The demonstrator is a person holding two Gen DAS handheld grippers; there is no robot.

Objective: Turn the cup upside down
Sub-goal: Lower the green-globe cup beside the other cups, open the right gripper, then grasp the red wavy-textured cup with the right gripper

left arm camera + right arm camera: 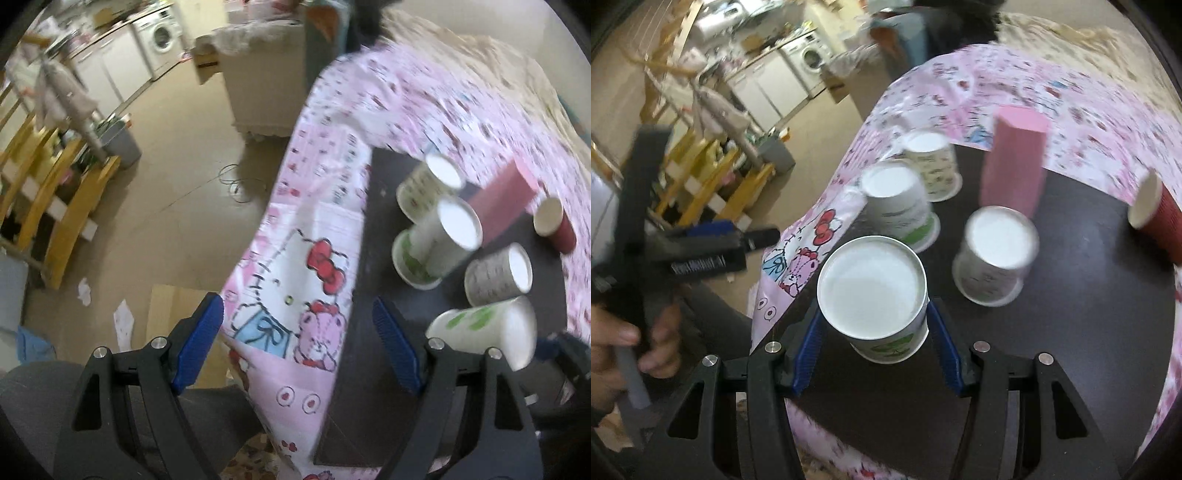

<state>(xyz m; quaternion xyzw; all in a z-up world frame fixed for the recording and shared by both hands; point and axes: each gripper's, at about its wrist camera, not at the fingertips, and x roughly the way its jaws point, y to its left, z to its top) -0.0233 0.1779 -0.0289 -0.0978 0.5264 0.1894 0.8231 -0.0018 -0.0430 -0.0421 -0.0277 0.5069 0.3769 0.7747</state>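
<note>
Your right gripper [873, 345] pinches a white paper cup with green leaf print [873, 295] by its sides, base up, over the near left part of the dark table [1071, 314]. Whether its rim touches the surface is hidden by the cup itself. Your left gripper [297, 345] hangs spread wide with nothing between its blue pads [201, 339], off the table's left edge over the Hello Kitty cloth [295, 280].

Just beyond the held cup, three more paper cups stand inverted: one with grey print [995, 258] to the right, another green-printed one [899, 206] near the left edge, and a third [932, 166] behind that. A tall pink cup [1014, 162] stands upside down further back. A red paper cup [1160, 221] lies on its side at the far right edge, mouth toward the others. The view is blurred.
</note>
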